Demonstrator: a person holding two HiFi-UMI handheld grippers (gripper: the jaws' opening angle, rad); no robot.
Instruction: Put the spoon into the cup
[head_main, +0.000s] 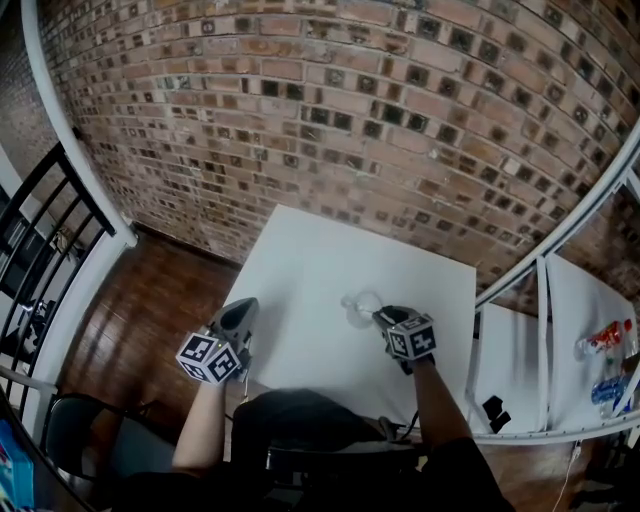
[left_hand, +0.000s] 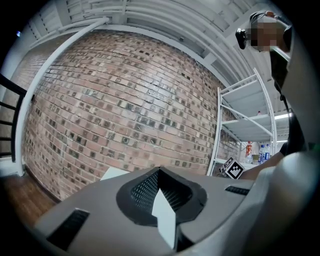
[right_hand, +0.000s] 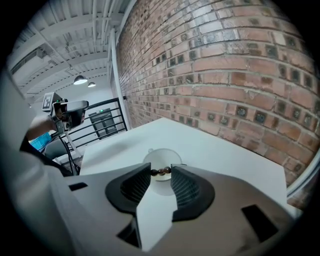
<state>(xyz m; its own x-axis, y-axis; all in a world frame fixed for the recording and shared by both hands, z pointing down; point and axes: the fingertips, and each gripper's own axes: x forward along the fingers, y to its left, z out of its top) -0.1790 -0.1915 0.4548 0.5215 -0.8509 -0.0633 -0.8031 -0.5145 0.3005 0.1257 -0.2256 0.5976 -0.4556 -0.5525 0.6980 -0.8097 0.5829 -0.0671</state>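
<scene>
Spoon (right_hand: 161, 171) in right tongs (right_hand: 160, 170) — at cup (right_hand: 161, 156)

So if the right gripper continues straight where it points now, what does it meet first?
Probably the cup, standing just beyond the jaw tips of the right gripper; what looks like the spoon, clamped between them, would reach it first.

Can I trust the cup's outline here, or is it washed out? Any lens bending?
Head view: clear cup almost lost on the bright white table, brick wall bowed. Right gripper view: cup rim sharper, evenly lit, no glare. Left gripper view: cup absent, strong fisheye curve on the wall.
</scene>
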